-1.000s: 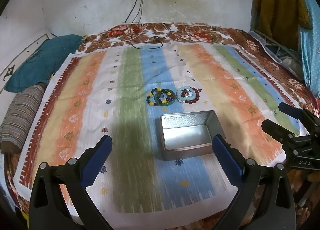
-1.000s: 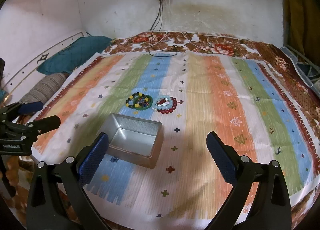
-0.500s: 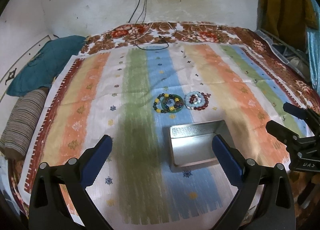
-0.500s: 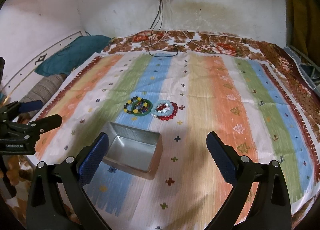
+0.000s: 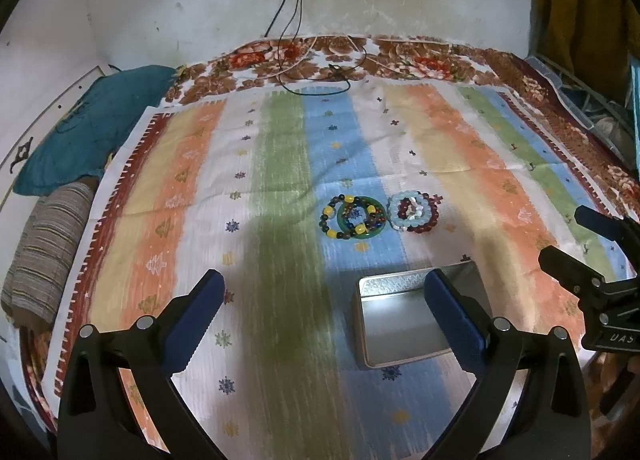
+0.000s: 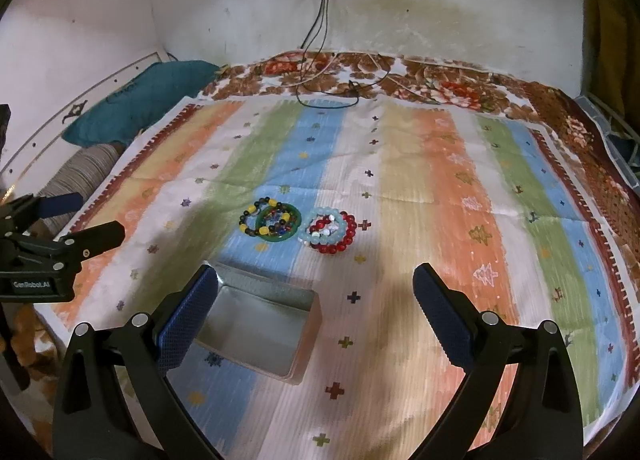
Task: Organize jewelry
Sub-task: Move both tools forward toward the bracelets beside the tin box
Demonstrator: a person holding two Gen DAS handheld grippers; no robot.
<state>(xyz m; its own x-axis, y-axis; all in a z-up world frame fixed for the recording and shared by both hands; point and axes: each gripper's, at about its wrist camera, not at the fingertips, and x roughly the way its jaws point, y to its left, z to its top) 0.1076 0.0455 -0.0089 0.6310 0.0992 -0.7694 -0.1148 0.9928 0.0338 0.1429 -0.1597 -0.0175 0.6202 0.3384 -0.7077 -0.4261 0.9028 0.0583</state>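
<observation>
Two heaps of bracelets lie side by side on a striped cloth. The left heap (image 5: 354,216) (image 6: 272,220) has a green bangle and dark and yellow beads. The right heap (image 5: 414,212) (image 6: 329,231) has pale blue and red beads. An empty open metal tin (image 5: 400,324) (image 6: 260,334) sits nearer to me than the heaps. My left gripper (image 5: 320,312) is open and empty, short of the tin. My right gripper (image 6: 316,308) is open and empty, above the cloth right of the tin. Each gripper also shows at the edge of the other's view (image 5: 580,248) (image 6: 68,220).
The striped cloth (image 5: 180,188) covers a bed with a floral blanket (image 5: 420,56) beneath. A teal pillow (image 5: 84,132) and a striped bolster (image 5: 44,252) lie at the left. Cables (image 5: 316,76) hang from a wall socket onto the far end.
Both grippers have drawn nearer and moved forward over the cloth, so the tin and bracelets sit lower and closer in both views. Both stay open.
</observation>
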